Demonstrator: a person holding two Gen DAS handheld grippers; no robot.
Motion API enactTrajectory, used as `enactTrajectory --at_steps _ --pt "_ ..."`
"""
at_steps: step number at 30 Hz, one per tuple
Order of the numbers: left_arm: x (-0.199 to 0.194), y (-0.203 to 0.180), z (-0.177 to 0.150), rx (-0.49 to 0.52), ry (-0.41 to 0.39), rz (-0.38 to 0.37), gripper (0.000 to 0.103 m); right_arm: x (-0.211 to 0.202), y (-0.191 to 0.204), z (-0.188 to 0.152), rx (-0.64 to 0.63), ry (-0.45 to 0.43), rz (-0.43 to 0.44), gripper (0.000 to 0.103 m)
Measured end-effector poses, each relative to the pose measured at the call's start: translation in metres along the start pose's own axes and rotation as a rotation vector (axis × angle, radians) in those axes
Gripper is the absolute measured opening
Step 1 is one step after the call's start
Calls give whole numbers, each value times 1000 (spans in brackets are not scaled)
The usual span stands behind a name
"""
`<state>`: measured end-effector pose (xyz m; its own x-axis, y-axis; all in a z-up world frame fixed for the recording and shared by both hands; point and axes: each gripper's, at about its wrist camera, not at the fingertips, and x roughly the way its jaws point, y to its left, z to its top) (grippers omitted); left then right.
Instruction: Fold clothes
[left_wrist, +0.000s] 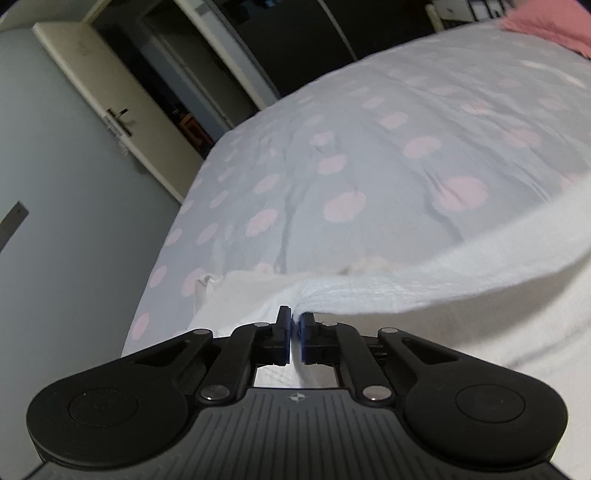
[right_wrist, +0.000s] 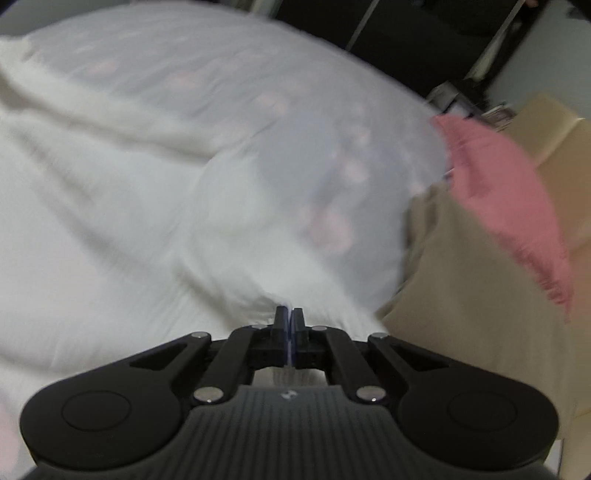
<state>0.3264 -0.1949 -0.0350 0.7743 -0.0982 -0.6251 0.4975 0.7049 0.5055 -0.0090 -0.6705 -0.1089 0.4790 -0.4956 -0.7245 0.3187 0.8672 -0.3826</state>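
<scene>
A white garment (left_wrist: 461, 280) lies across the bed near me. My left gripper (left_wrist: 294, 318) is shut on its edge, and the cloth rises from the pads and stretches off to the right as a raised fold. In the right wrist view the same white garment (right_wrist: 110, 206) fills the left and middle, blurred by motion. My right gripper (right_wrist: 290, 314) is shut on a bunched bit of it. Both jaws stand almost fully together with cloth pinched between the blue pads.
The bed has a pale grey cover with pink dots (left_wrist: 369, 155). A pink cloth (right_wrist: 506, 192) and a beige cloth (right_wrist: 461, 295) lie at the right. A cream door (left_wrist: 110, 107) and grey wall stand left of the bed.
</scene>
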Motion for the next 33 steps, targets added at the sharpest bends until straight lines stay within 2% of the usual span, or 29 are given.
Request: enactTrajectory --at_steps 6,13,14,15,17,19,20,21,23,24,27,33 --pt "28 12 39 -55 -12 77 1 29 -64 59 68 -52 -192 1" --pt "73 13 73 -63 17 163 1 91 -107 94 110 1 -322 1" --pt "80 12 75 -65 26 172 2 100 -109 95 114 13 -333 1" --pt "88 10 76 -63 46 176 7 109 -110 95 121 28 -341 1" --pt "103 4 75 -43 90 191 20 126 -115 92 156 72 -347 1" --pt "109 -1 71 -30 99 203 43 133 -119 87 200 86 -347 4" --pt "111 -2 68 -28 108 193 46 135 -120 84 214 87 -346 9" --pt "112 -3 65 -26 117 183 46 137 -120 81 229 89 -345 12" --pt "110 -2 59 -16 124 181 46 137 -123 77 245 90 -338 26" --pt "107 0 55 -16 122 178 46 135 -125 74 257 86 -337 30" --pt "95 4 45 -10 112 167 46 120 -125 69 279 57 -302 31" --pt "43 20 9 28 59 122 47 77 -110 40 307 34 -187 35"
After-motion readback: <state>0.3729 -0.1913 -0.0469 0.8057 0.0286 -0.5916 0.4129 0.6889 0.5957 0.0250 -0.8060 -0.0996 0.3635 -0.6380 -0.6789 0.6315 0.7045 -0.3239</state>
